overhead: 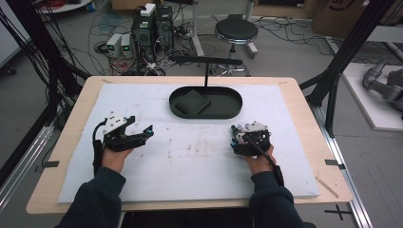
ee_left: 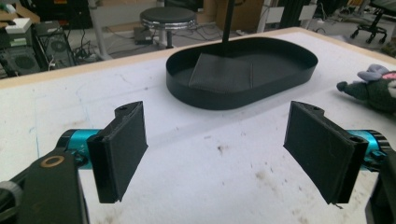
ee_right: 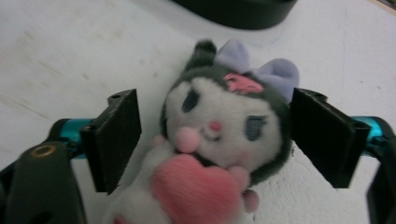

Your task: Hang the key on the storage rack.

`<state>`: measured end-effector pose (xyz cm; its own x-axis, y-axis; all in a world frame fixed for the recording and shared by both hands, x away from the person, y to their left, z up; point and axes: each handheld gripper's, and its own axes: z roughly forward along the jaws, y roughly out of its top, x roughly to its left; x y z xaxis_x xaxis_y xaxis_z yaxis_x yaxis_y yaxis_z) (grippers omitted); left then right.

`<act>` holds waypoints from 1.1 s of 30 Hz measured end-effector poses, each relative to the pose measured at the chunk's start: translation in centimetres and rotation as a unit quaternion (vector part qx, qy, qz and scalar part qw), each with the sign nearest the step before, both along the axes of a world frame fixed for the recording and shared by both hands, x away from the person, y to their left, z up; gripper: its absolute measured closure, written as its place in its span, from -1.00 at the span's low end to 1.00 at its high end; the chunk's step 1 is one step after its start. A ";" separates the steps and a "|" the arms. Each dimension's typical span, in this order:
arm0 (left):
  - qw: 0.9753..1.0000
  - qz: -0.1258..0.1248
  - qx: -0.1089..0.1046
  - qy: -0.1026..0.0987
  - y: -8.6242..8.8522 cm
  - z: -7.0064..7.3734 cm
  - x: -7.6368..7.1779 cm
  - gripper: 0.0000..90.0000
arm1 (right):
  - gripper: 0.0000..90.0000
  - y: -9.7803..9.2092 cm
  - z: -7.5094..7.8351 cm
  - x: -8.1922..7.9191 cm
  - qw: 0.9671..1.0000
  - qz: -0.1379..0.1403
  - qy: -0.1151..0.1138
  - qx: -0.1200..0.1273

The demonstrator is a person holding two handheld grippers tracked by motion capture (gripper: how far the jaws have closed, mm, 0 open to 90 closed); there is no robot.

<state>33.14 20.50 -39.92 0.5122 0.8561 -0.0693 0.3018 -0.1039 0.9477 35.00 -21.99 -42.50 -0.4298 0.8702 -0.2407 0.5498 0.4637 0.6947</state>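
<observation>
Plush toy (ee_right: 219,135) btwn right gripper (ee_right: 215,140) fingers, spread apart; left gripper (ee_left: 219,154) fingers apart too.

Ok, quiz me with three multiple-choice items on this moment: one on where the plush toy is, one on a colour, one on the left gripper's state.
1. Where is the plush toy?
A. In the oval tray
B. On the white mat between the right gripper's jaws
C. On the stool

2. What colour is the oval tray?
A. Black
B. Red
C. Yellow

3. How is the left gripper?
A. Shut on the toy
B. Shut on a cloth
C. Open and empty

Answers: 1 B, the right gripper view shows it framed by both jaws; 2 A, its wall is black; 3 C, bare mat lies between its spread jaws.
</observation>
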 end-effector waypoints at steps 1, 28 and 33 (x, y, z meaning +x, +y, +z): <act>1.000 0.001 -0.001 0.002 0.2 -0.1 -0.1 -0.54 | -0.62 0.2 -0.2 0.1 1.000 -0.003 0.002 -0.019; 1.000 0.000 -0.029 0.009 2.1 -2.3 -1.3 -0.54 | -0.33 -2.1 1.9 1.1 0.999 -0.010 0.022 0.042; 0.999 -0.002 -0.031 0.008 2.1 -2.4 -1.1 -0.54 | -0.33 -2.0 4.5 1.3 0.998 0.023 0.007 0.055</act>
<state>32.06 22.61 -42.31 0.5135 0.8482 -0.1297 0.3159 -0.0464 0.9477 36.32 -24.04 -37.96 -0.4721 0.8706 -0.1381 0.5408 0.4098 0.7346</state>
